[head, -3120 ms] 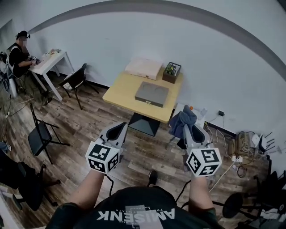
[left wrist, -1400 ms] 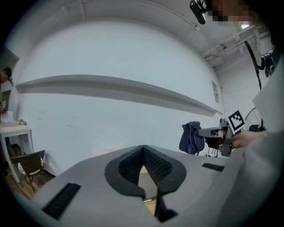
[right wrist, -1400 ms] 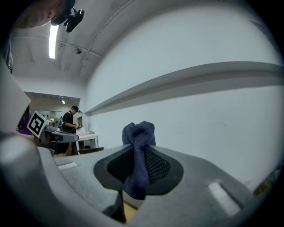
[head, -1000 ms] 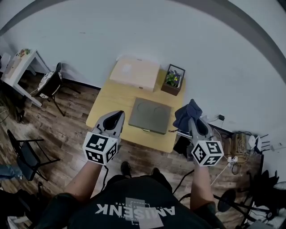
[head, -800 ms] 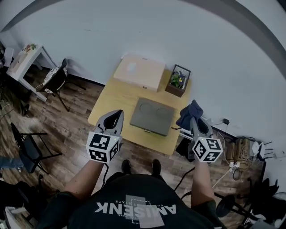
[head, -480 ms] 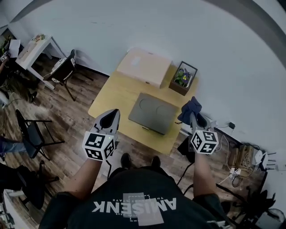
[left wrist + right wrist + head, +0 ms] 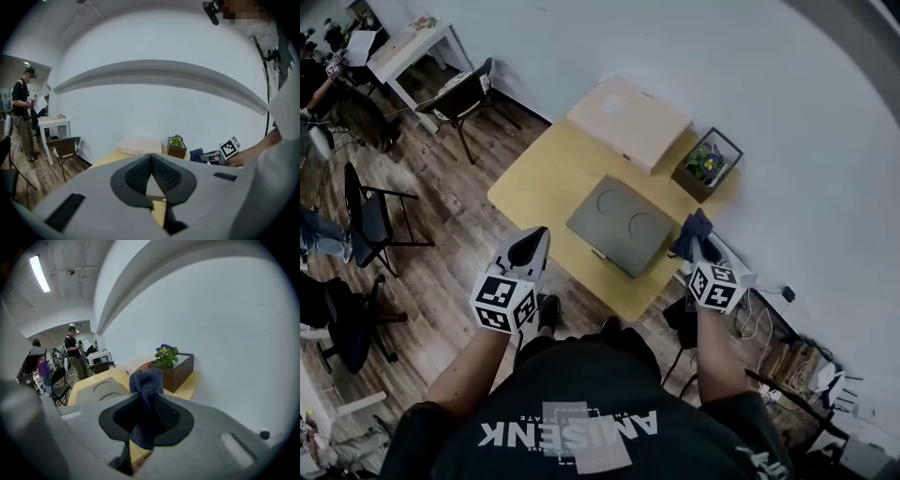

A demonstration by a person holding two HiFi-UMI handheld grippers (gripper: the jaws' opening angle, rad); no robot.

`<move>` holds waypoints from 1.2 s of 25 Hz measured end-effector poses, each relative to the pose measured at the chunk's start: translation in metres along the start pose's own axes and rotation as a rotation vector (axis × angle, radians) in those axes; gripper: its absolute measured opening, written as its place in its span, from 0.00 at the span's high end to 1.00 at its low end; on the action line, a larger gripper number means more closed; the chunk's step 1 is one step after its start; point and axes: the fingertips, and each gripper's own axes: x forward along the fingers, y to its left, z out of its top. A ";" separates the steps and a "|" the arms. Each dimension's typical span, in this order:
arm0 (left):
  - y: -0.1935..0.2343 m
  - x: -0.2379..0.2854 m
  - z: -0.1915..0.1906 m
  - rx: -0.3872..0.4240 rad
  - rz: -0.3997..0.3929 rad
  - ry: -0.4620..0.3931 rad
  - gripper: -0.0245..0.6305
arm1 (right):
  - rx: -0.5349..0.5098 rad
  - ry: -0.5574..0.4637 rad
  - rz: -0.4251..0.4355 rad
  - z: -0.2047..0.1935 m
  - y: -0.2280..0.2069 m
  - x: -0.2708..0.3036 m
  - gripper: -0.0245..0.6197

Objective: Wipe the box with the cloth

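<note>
The right hand-held gripper (image 7: 149, 414) is clenched on the cloth (image 7: 146, 380). The dark blue fabric is pinched between its pads, with a bunched knot standing out past the tips and a tail hanging down behind them. The left hand-held gripper (image 7: 151, 159) is closed with nothing in it: its pads meet at the tips, and only the desk (image 7: 539, 192) shows through the gap behind them.

The grey box (image 7: 619, 223), flat with two round recesses in its top, lies on the desk ahead of and between the two hand-held grippers. It is forward and to the left of the right one, and forward and to the right of the left one. In the head view the cloth sits just beside the box's right end. The right gripper view suggests it is held above the desk and not on the box, though contact cannot be ruled out. Beyond the grey box are a pale flat box (image 7: 628, 122) and, ahead of the right hand-held gripper, a wooden planter (image 7: 709, 166) with flowers.

As for progress, the cloth is secured and the person stands at the desk, but no wiping appears to have begun. What remains is to lower the cloth onto the grey box, probably the one meant, and pass it over the top.
</note>
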 end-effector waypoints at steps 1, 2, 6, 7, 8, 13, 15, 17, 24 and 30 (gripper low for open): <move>-0.002 -0.001 -0.005 -0.008 0.010 0.002 0.96 | -0.006 0.017 0.016 -0.007 0.000 0.008 0.86; -0.001 -0.003 -0.010 -0.012 0.027 0.007 0.96 | -0.011 0.032 0.032 -0.015 -0.001 0.016 0.86; 0.012 -0.019 -0.031 -0.018 0.119 0.038 0.96 | -0.004 0.079 0.079 -0.043 0.000 0.049 0.86; 0.015 -0.023 -0.036 -0.025 0.137 0.045 0.96 | -0.004 0.087 0.087 -0.047 0.000 0.055 0.86; 0.016 -0.028 -0.041 -0.033 0.152 0.052 0.96 | -0.004 0.092 0.095 -0.050 0.001 0.059 0.86; 0.018 -0.051 -0.051 -0.038 0.189 0.076 0.96 | 0.005 0.106 0.111 -0.062 0.014 0.077 0.86; 0.017 -0.053 -0.054 -0.055 0.195 0.069 0.96 | -0.002 0.103 0.107 -0.064 0.013 0.079 0.86; 0.016 -0.054 -0.057 -0.067 0.196 0.069 0.96 | -0.007 0.104 0.105 -0.066 0.012 0.079 0.86; 0.015 -0.046 -0.056 -0.040 0.155 0.092 0.96 | -0.003 0.149 0.128 -0.073 0.024 0.071 0.86; 0.017 -0.044 -0.046 -0.029 0.116 0.089 0.96 | 0.021 0.159 0.117 -0.082 0.041 0.055 0.86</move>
